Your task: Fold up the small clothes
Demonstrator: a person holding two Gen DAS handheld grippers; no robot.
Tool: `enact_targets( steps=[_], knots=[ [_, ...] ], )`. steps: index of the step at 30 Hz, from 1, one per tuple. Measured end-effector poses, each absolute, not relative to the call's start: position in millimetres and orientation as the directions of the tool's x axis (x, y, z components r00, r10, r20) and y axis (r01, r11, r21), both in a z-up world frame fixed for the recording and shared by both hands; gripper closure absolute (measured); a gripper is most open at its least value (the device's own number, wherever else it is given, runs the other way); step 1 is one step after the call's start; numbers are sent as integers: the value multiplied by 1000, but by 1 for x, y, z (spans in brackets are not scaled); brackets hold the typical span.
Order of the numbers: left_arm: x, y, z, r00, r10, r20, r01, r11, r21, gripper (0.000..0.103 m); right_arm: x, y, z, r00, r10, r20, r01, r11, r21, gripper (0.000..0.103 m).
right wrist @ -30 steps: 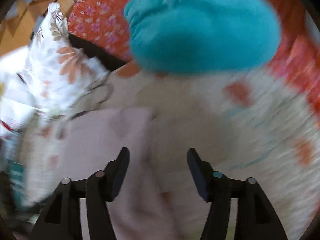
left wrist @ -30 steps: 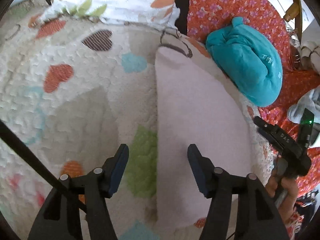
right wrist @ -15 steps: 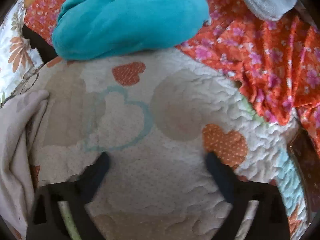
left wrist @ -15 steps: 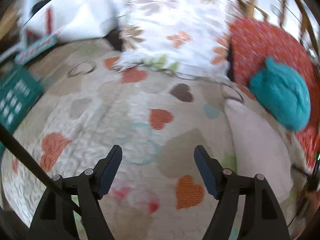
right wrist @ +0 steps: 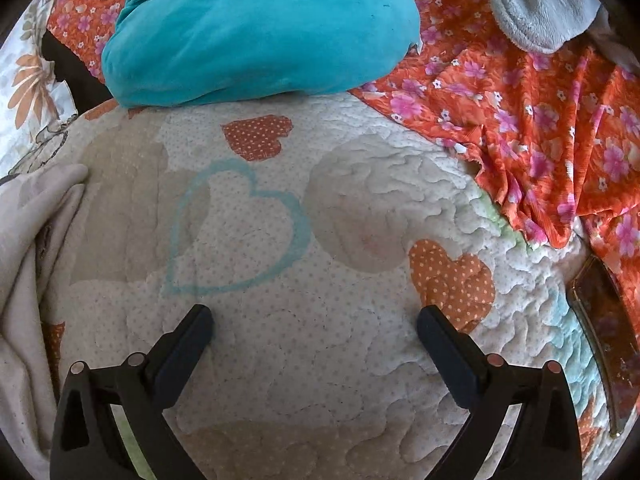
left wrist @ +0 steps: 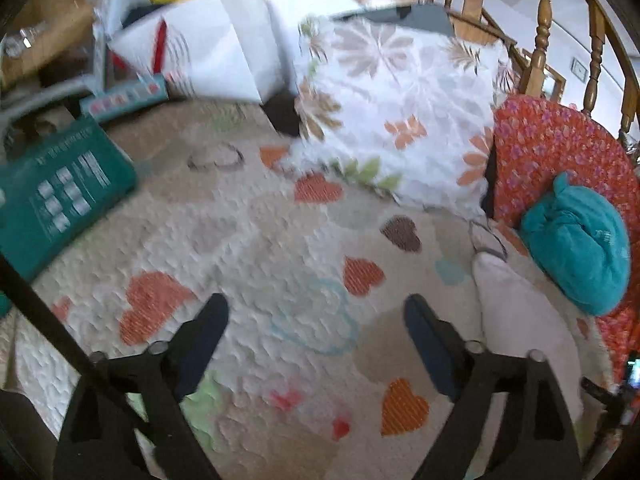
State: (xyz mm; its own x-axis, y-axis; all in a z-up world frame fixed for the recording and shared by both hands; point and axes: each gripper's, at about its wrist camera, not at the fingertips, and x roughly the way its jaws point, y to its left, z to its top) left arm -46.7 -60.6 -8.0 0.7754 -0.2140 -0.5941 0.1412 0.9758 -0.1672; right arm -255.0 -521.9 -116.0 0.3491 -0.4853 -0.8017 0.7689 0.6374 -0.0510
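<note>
Your left gripper hangs over bare quilt, jaws opening and already wide, nothing between them; the frame is a bit blurred. Your right gripper is spread fully, also empty, pointing down at the quilt just below a blue outlined heart. The folded pale garment lies on the quilt, off to the right of your left gripper and clear of its fingers; in the right wrist view the same garment runs along the left edge, well left of the right gripper's left finger. A teal bundle sits past the garment's far end, resting against orange floral fabric; in the right view that bundle fills the top, lying across the quilt's far edge. The orange fabric drapes over the quilt's right side, with a grey fuzzy item on it at top right. A phone-like slab lies at the quilt's right edge; can't tell exactly what it is. In the left view, a floral pillow stands at the back, a green box at left, a white bag behind it, and a wooden railing beyond.
</note>
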Motion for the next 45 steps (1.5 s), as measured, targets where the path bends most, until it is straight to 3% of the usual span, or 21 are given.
enact_targets(
  steps=[7, 17, 26, 45],
  knots=[
    [-73, -69, 3, 846, -168, -507, 126, 985, -116, 3, -254, -522, -116, 350, -485, -802, 769, 637, -50, 0],
    [-97, -79, -2, 846, -167, -506, 169, 985, -42, 3, -254, -521, -117, 349, -485, -802, 769, 637, -51, 0],
    [-102, -59, 5, 859, -174, -482, 131, 984, -122, 0, -255, -521, -117, 349, -485, -802, 769, 637, -51, 0],
    [-99, -108, -72, 644, -231, -729, 248, 965, -87, 0, -255, -521, -117, 349, -486, -801, 769, 637, -51, 0]
  ],
)
